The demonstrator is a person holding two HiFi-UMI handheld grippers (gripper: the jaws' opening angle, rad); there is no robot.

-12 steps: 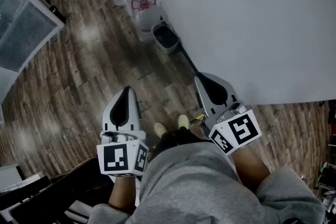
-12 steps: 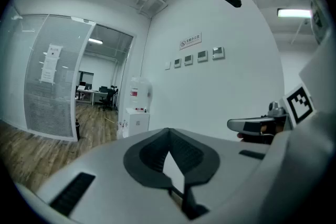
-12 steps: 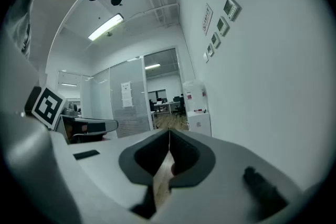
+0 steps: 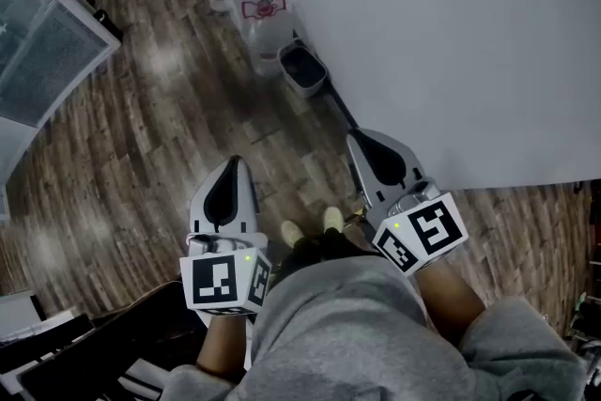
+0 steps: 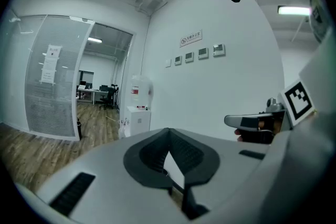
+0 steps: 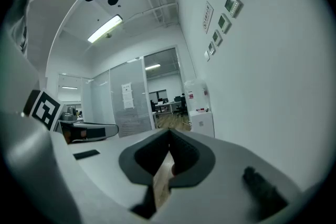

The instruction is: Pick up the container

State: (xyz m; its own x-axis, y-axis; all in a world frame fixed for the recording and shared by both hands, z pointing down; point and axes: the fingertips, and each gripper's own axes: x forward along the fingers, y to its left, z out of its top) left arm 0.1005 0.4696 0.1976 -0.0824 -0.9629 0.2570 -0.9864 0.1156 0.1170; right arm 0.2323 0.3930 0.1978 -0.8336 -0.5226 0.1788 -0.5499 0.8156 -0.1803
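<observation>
head view: grey container [image 4: 301, 69] upper centre on the wooden floor [image 4: 141, 136], at the white wall's [image 4: 451, 33] edge; bare planks below it. left gripper view: left hand-held gripper [image 5: 168, 131] clenched, empty. right gripper view: right hand-held gripper [image 6: 169, 132] clenched, empty.

The left gripper [image 4: 234, 162] is sliding a tiny bit toward the right gripper [image 4: 357, 141]. The bin [image 4: 303, 70] and the person's shoes [image 4: 313, 226] are drifting slightly right in the head view. Small green lights are now glowing on the left cube [image 4: 225, 282] and the right cube [image 4: 423, 238].
</observation>
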